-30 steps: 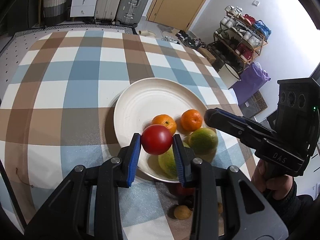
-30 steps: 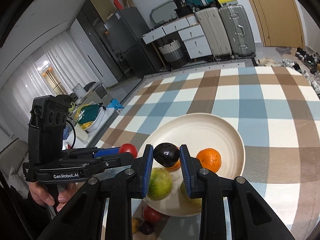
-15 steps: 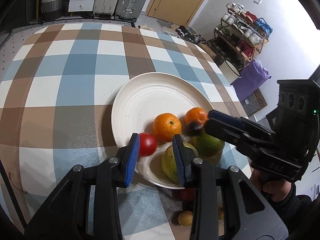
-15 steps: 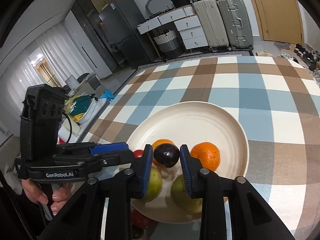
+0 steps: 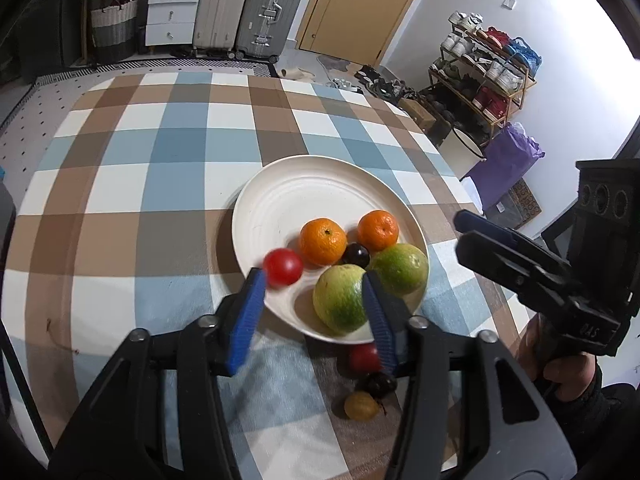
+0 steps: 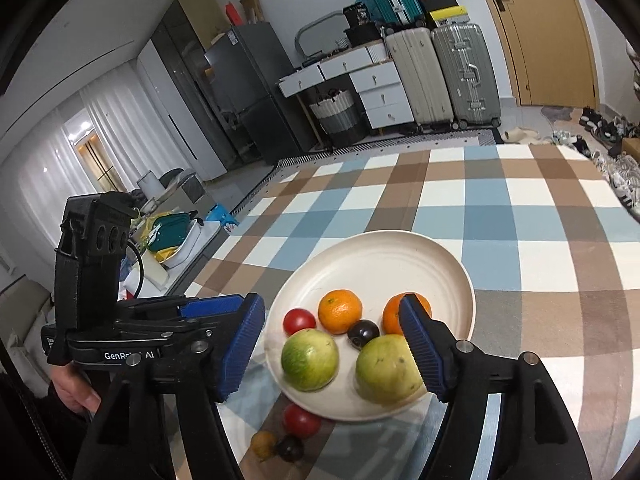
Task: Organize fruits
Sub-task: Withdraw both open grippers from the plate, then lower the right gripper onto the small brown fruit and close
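Note:
A cream plate [image 5: 280,184] on the checked tablecloth holds two oranges [image 5: 323,241], two green fruits [image 5: 340,303], a dark plum [image 5: 355,255] and a red tomato [image 5: 283,266]. My left gripper [image 5: 312,280] hangs over the plate's near rim, its jaws opening and gripping nothing; the tomato lies just ahead of its left pad. In the right wrist view my right gripper [image 6: 332,308] is above the plate [image 6: 380,252], jaws opening wide. The plum [image 6: 363,333] lies free between the oranges [image 6: 340,311].
Off the plate's near edge lie a loose red tomato [image 5: 362,358], a dark plum [image 5: 378,384] and a small yellow fruit [image 5: 361,405]. Beyond the table stand suitcases [image 5: 272,8], drawers and a shoe rack [image 5: 484,68]. A hand [image 6: 76,392] holds the left gripper.
The left gripper let go of the red tomato, which now lies on the plate. The right gripper let the dark plum down among the oranges. Both jaws have spread and drawn back.

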{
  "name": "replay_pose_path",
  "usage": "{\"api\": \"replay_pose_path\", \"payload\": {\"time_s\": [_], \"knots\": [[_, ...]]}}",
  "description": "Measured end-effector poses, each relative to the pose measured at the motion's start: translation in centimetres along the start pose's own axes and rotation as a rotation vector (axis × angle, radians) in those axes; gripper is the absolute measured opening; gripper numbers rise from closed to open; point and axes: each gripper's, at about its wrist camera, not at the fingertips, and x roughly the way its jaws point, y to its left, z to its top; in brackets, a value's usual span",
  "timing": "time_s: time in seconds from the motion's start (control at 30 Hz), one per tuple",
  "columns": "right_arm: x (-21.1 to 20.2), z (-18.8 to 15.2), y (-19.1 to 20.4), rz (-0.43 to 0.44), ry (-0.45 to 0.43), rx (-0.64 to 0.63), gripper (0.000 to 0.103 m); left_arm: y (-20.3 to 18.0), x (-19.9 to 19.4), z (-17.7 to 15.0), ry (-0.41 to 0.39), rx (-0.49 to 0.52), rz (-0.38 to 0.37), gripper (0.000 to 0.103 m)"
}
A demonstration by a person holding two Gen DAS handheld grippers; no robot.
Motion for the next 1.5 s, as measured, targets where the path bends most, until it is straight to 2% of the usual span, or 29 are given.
{"api": "replay_pose_path", "payload": {"time_s": [0.1, 0.27, 0.4, 0.6, 0.77, 1.07, 1.27, 1.5], "knots": [[-1.2, -0.4, 0.6, -0.024, -0.026, -0.012, 0.086, -0.6, -1.4, -0.6, -0.032, 0.003, 0.016, 0.063], [-2.9, -0.9, 1.4, -0.038, -0.059, -0.018, 0.093, -1.5, -3.3, -1.3, -0.063, 0.012, 0.039, 0.081], [-4.3, -1.3, 2.2, -0.050, -0.081, -0.030, 0.098, -1.9, -4.4, -2.0, -0.074, 0.001, 0.056, 0.083], [-6.2, -2.1, 3.2, -0.050, -0.104, -0.044, 0.098, -2.1, -5.4, -3.4, -0.075, -0.022, 0.084, 0.087], [-7.6, -3.3, 3.9, -0.063, -0.114, -0.058, 0.098, -2.5, -6.6, -4.7, -0.106, -0.021, 0.079, 0.101], [-9.2, -5.6, 4.8, -0.082, -0.120, -0.083, 0.099, -3.0, -7.7, -7.2, -0.134, -0.011, 0.078, 0.102], [-9.3, -7.4, 4.9, -0.093, -0.090, -0.088, 0.099, -3.2, -6.8, -9.3, -0.091, -0.005, 0.094, 0.102], [-8.5, -10.1, 4.8, -0.107, -0.037, -0.100, 0.099, -3.0, -6.2, -10.8, -0.078, -0.024, 0.100, 0.102]]}}
